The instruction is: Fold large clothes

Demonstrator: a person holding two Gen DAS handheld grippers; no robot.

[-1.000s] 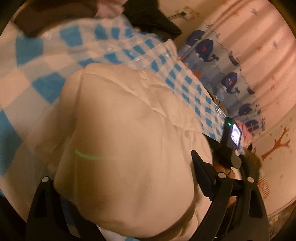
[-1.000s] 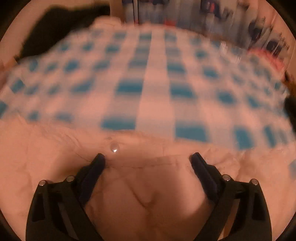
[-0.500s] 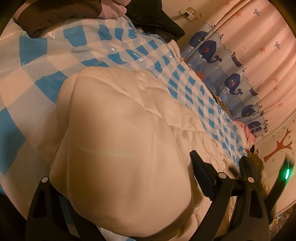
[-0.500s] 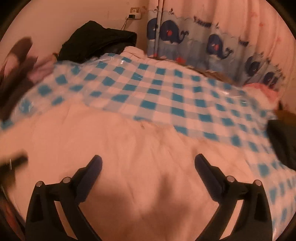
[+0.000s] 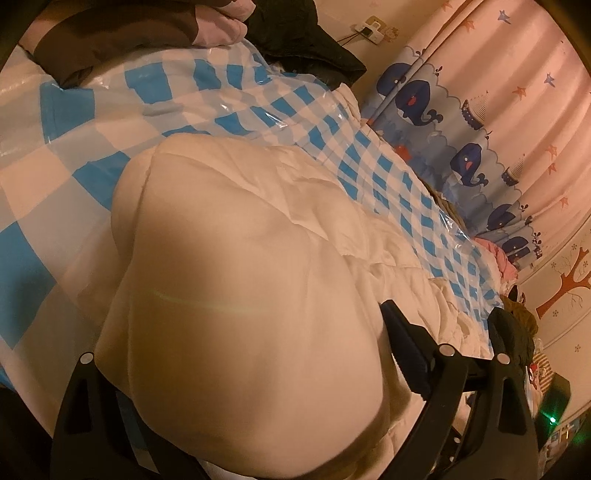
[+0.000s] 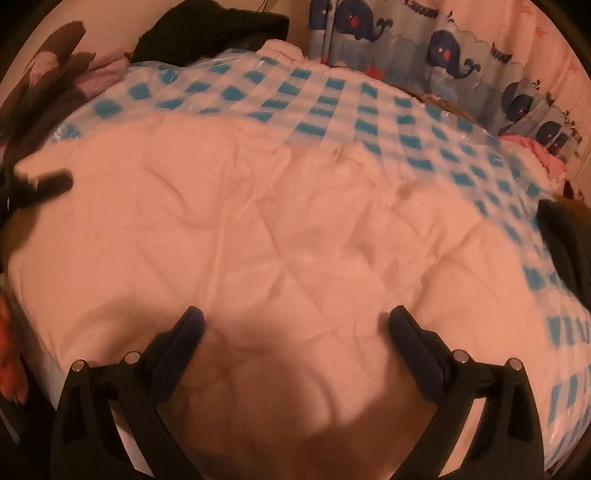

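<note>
Beyond quilt (image 6: 277,229) edge, bare checked sheet (image 6: 332,96)

Left tool (image 5: 266,373): left finger buried under the white quilt (image 5: 240,295); grip undeterminable. Quilt's near edge cut off by frame bottom. Right wrist view: checkered sheet (image 6: 332,96) smeared by blur; dark object (image 6: 565,243) at right edge unidentifiable.

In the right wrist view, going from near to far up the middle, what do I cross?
right gripper, its open jaws empty → white quilted garment → blue checked sheet under clear plastic → whale-print curtain
</note>
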